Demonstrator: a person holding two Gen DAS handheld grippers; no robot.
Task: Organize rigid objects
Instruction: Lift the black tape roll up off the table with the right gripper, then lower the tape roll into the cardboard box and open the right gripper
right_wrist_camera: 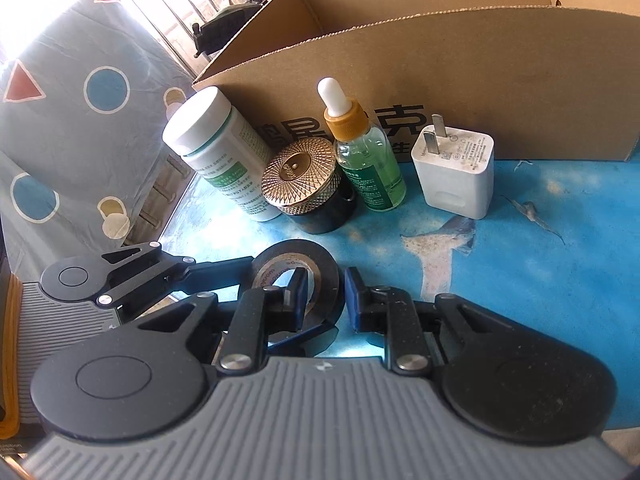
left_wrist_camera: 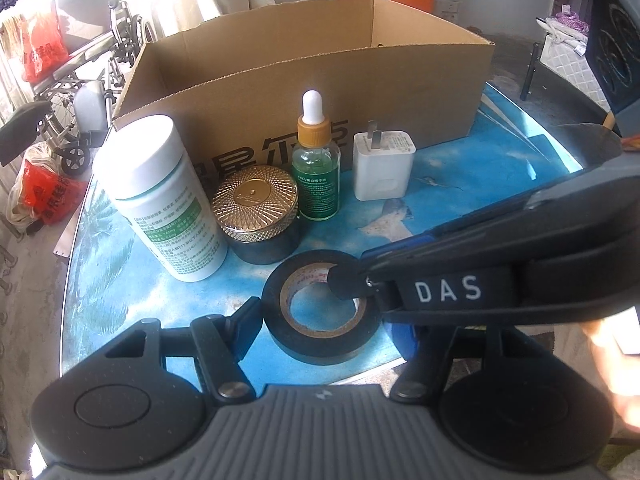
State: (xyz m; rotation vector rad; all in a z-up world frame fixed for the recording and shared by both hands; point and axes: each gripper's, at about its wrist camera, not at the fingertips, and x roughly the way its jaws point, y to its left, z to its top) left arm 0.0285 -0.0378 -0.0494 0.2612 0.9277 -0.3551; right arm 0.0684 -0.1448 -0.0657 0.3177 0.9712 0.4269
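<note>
The light, stiff black tape roll [right_wrist_camera: 298, 280] lies flat on the counter [right_wrist_camera: 520, 264]; the right gripper's [right_wrist_camera: 324, 296] spread fingers straddle its rim, 1 inside the core, while the left gripper's [left_wrist_camera: 320, 320] fingers bracket it, also spread.

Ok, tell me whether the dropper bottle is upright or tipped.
Upright: the dropper bottle stands on the table, white bulb on top.

Both wrist cams are sitting low and close over the table [left_wrist_camera: 460, 184], facing the cardboard box [left_wrist_camera: 320, 92]; both are sharing the tape roll [right_wrist_camera: 298, 280] and bottle row.
</note>
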